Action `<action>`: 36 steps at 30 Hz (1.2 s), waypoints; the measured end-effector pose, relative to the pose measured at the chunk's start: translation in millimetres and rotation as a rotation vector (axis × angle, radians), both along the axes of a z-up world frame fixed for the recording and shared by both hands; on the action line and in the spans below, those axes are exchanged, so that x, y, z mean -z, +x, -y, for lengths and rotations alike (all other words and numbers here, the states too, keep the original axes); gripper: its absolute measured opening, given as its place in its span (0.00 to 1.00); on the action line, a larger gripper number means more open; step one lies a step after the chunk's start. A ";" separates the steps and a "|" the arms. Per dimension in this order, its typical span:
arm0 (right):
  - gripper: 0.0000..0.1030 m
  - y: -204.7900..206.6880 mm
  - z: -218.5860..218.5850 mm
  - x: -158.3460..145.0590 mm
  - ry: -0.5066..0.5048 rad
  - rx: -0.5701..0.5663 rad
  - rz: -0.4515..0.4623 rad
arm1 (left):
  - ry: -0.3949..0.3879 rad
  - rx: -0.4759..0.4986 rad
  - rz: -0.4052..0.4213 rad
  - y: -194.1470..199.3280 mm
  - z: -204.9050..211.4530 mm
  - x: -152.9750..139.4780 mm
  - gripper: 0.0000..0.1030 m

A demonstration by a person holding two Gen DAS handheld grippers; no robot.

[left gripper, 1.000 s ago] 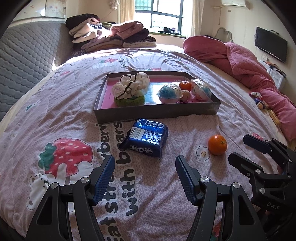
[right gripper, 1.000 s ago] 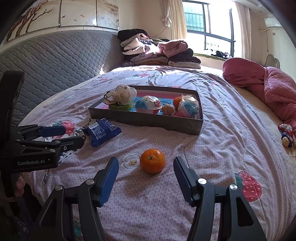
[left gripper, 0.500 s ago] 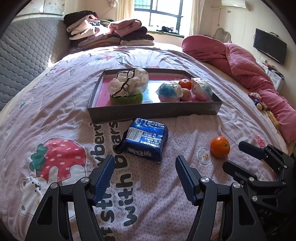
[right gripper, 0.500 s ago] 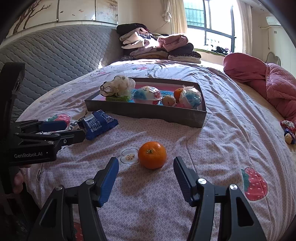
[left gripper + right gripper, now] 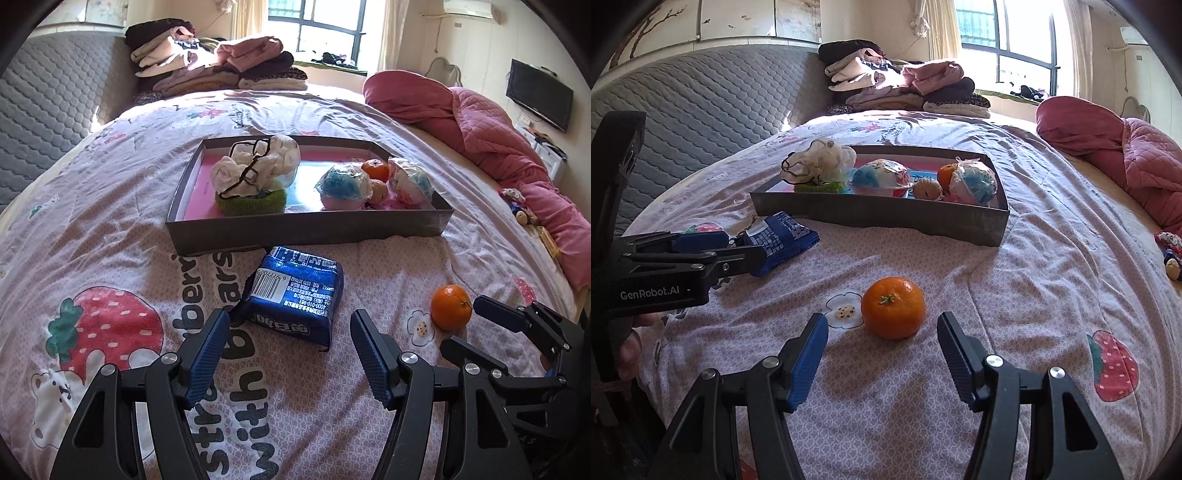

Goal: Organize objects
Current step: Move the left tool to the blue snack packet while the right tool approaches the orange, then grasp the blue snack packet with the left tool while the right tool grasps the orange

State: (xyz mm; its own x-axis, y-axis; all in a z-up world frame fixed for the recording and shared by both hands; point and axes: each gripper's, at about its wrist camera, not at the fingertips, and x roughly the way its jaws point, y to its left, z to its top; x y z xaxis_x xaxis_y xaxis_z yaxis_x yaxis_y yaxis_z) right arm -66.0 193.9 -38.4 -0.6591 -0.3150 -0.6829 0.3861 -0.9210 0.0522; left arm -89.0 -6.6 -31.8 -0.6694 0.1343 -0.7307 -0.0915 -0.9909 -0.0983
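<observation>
**A:** Left wrist view: which way does the pack point(image 5: 295, 295) lie?

**B:** Its long axis runs from the left tongs point(image 5: 288, 354) toward the tray point(image 5: 306, 236), tilted slightly right, barcode face up. It is a glossy, crinkled blue foil pack lying on the bed point(image 5: 110, 229), just in front of the tray wall. The left tongs are spread wide and hold nothing; the pack's near end sits between the ribbed blue pads point(image 5: 207, 350).

**A:** What is cut off?

**B:** The right tongs point(image 5: 480, 328) enter at the lower right, seen edge-on. The print on the quilt is partly covered by the pack and the tongs.

**A:** Right wrist view?

**B:** A round, dimpled orange point(image 5: 893, 307) rests on the bed, stem facing the camera, just ahead of the right tongs point(image 5: 882, 347), which are wide apart and empty. The left tongs point(image 5: 713, 251) cover part of the pack point(image 5: 779, 240). The tray's point(image 5: 886, 218) grey wall hides the bases of the wrapped bundles point(image 5: 882, 177); their contents are unclear.
</observation>
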 end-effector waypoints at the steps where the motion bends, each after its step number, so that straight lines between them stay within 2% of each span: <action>1: 0.59 -1.1 0.2 0.6 -0.001 0.004 0.001 | 0.001 0.001 0.000 -1.6 0.3 0.4 0.67; 23: 0.59 -21.5 3.4 12.6 -0.004 0.023 0.013 | 0.006 0.033 -0.010 -31.6 4.9 10.7 0.68; 29: 0.53 -22.2 4.5 13.1 -0.002 0.020 0.003 | 0.010 0.048 -0.013 -36.5 2.7 14.7 0.69; 36: 0.41 -20.0 6.8 13.6 0.012 0.011 -0.010 | 0.024 0.058 -0.004 -40.5 1.7 20.5 0.70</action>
